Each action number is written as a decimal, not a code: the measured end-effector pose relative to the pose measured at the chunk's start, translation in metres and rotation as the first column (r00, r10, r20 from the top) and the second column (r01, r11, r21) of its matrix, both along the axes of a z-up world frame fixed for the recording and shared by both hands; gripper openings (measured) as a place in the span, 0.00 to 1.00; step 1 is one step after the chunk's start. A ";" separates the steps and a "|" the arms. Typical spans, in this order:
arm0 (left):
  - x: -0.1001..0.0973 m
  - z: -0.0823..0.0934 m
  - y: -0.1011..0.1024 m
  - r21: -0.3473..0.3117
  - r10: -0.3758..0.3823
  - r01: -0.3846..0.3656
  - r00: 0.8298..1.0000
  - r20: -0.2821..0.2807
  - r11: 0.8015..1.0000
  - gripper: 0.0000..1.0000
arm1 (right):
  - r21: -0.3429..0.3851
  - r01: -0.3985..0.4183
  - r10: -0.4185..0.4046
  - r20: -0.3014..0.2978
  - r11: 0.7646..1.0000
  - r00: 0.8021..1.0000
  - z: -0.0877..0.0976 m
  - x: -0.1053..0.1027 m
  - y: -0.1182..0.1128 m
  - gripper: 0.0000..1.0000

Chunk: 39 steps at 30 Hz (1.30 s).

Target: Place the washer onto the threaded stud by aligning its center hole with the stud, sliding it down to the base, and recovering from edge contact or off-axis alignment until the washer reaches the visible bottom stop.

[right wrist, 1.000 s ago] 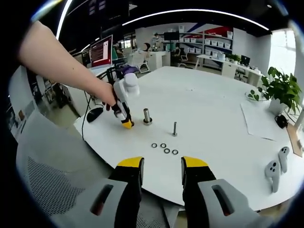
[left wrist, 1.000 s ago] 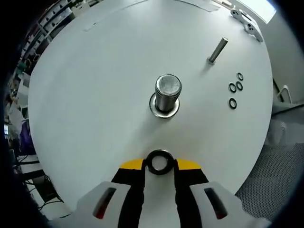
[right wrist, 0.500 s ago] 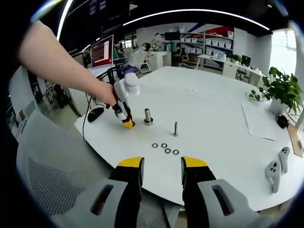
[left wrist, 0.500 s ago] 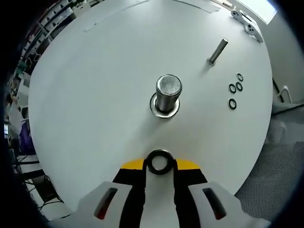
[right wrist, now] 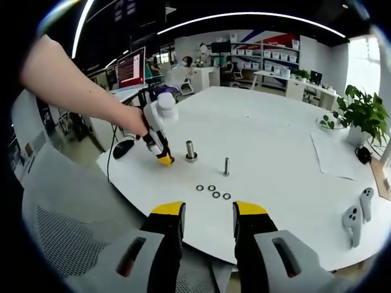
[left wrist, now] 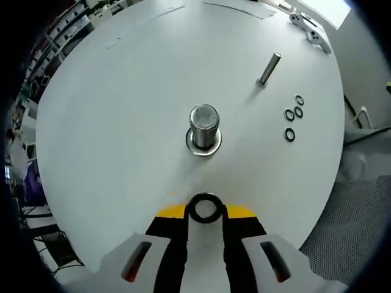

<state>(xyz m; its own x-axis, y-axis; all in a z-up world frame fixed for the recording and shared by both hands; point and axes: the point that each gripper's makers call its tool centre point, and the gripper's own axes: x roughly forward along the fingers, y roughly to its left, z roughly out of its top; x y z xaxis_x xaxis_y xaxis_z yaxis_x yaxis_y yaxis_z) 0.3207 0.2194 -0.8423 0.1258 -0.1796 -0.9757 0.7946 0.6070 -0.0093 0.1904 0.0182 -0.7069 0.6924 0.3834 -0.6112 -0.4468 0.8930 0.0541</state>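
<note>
1. In the left gripper view the left claw (left wrist: 206, 209) pinches a black washer (left wrist: 205, 208) between its yellow-tipped jaws; the ring's hole faces the camera; the claw sits above the white counter (left wrist: 116, 122), near its edge.
2. Ahead of that washer stands the thick metal stud (left wrist: 203, 127), upright on a round base flange; the washer is apart from it, not over its top.
3. Further toward the counter's far side a thinner bolt (left wrist: 268, 69) stands; four spare black rings (left wrist: 292, 115) lie in a loose group near the edge beside it.
4. In the right gripper view the right claw (right wrist: 207, 220) hangs off the counter's near edge, its jaws parted with nothing between them; the person's hand (right wrist: 131, 122) holds the left claw (right wrist: 164, 159) just beside the stud (right wrist: 190, 150).
5. Two white controllers (right wrist: 356, 213) lie near the counter's edge, well apart from the stud; a potted plant (right wrist: 359, 116) stands at a far edge.
</note>
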 end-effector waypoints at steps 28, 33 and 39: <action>0.038 0.064 -0.042 -0.096 -0.047 0.057 0.994 0.099 0.994 0.19 | 0.002 -0.013 0.013 0.007 1.000 1.000 0.001 0.000 0.002 0.34; 0.040 0.059 -0.047 -0.071 -0.085 0.091 0.992 0.089 0.993 0.19 | 0.004 -0.008 0.008 0.009 1.000 1.000 0.001 0.000 0.002 0.34; 0.039 0.054 -0.051 -0.051 -0.109 0.113 0.991 0.073 0.992 0.19 | 0.003 -0.008 0.008 0.008 1.000 1.000 0.001 0.000 0.002 0.34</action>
<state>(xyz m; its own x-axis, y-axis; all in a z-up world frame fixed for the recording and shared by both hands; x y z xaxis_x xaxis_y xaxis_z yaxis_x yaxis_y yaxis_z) 0.3597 0.1682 -0.7884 0.1700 -0.2497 -0.9533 0.8571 0.5149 0.0180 0.1905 0.0200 -0.7057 0.6939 0.3913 -0.6045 -0.4547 0.8890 0.0536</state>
